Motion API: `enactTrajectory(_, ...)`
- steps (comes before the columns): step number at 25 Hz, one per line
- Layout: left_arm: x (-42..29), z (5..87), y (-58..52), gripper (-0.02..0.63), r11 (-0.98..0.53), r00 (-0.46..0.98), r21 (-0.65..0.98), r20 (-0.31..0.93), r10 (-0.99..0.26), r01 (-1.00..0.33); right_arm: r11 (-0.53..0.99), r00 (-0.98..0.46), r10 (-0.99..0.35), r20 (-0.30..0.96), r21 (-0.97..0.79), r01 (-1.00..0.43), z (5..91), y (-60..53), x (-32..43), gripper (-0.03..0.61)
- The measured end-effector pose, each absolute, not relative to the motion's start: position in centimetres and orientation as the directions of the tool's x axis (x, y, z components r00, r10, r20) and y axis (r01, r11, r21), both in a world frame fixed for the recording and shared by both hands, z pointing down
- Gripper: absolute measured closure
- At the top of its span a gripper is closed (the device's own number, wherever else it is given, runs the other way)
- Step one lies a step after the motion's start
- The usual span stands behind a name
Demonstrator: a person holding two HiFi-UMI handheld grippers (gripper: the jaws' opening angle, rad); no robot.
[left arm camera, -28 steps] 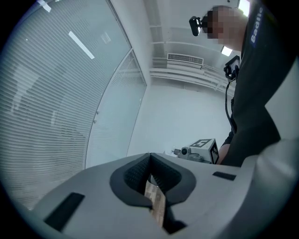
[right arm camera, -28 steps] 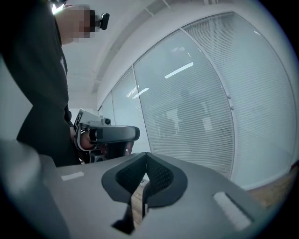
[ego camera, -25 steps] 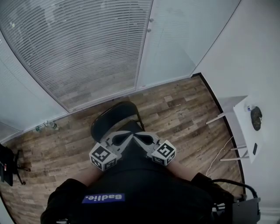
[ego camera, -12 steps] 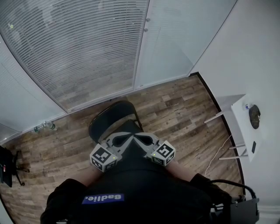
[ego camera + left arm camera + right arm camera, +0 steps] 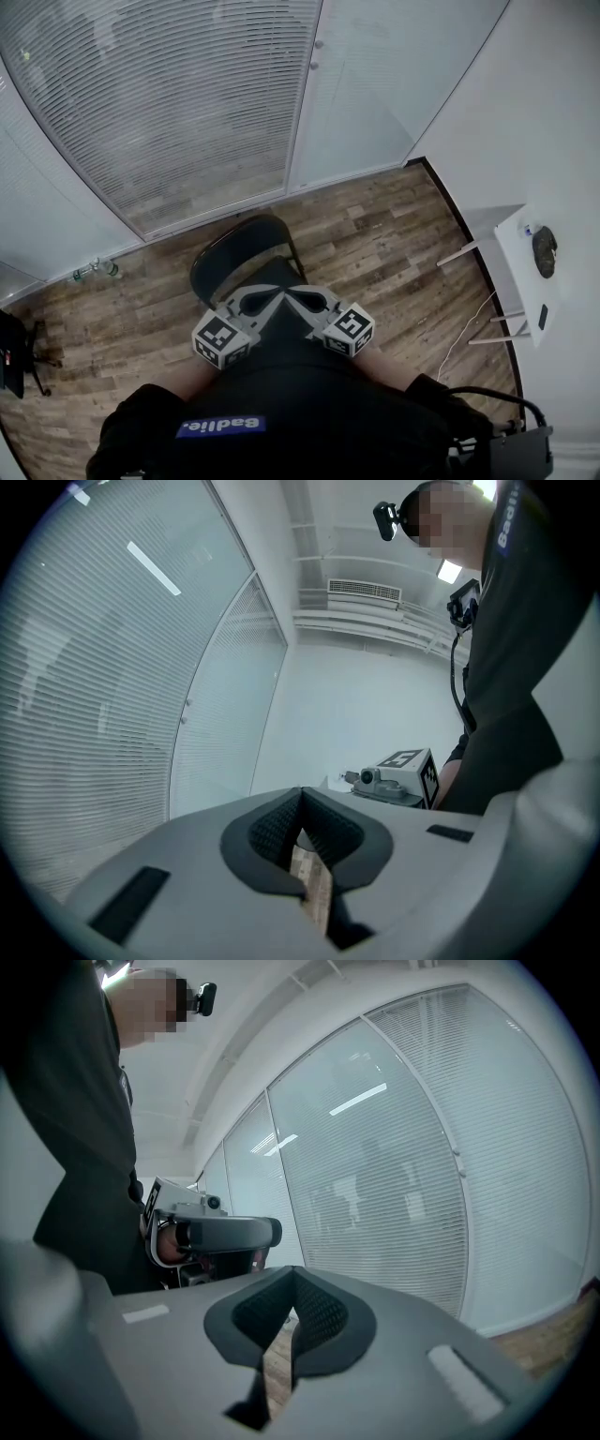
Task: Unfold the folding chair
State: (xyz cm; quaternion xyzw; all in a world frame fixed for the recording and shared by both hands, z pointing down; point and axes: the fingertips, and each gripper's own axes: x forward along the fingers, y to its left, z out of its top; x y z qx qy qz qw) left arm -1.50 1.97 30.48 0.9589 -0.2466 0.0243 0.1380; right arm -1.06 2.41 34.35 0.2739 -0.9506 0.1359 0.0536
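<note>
"Black shape at the far left edge, what is that?"
"Some black stand on the wood-plank floor; I cannot tell more. Just right of it a small bottle sits at the foot of the glass wall with blinds."
"And the folding chair?"
"The black folding chair stands on the floor in the middle, between the glass wall and the person, with a rounded panel facing up toward the head camera. Its near part is hidden behind the two tools, so I cannot tell how far it is folded."
"The left hand-held gripper?"
"The left hand-held gripper is out in front of the person's dark top. Its jaws are pressed together with nothing between them; only floor shows through the slit."
"The right one?"
"The right hand-held gripper is likewise closed and empty, its tip close beside the left one's."
"Further right?"
"A thin cable runs over the floor. Then comes a white table by the white wall, with a dark lump and a small flat black thing on it."
</note>
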Motion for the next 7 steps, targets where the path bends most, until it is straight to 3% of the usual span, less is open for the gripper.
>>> enactTrajectory(7,-2.04,30.67,2.67,0.609,-0.844,0.878,0.242,0.119,-0.464,-0.479,0.809,-0.841,-0.512,0.174,-0.232,-0.541,34.51,3.03,-1.52,0.577)
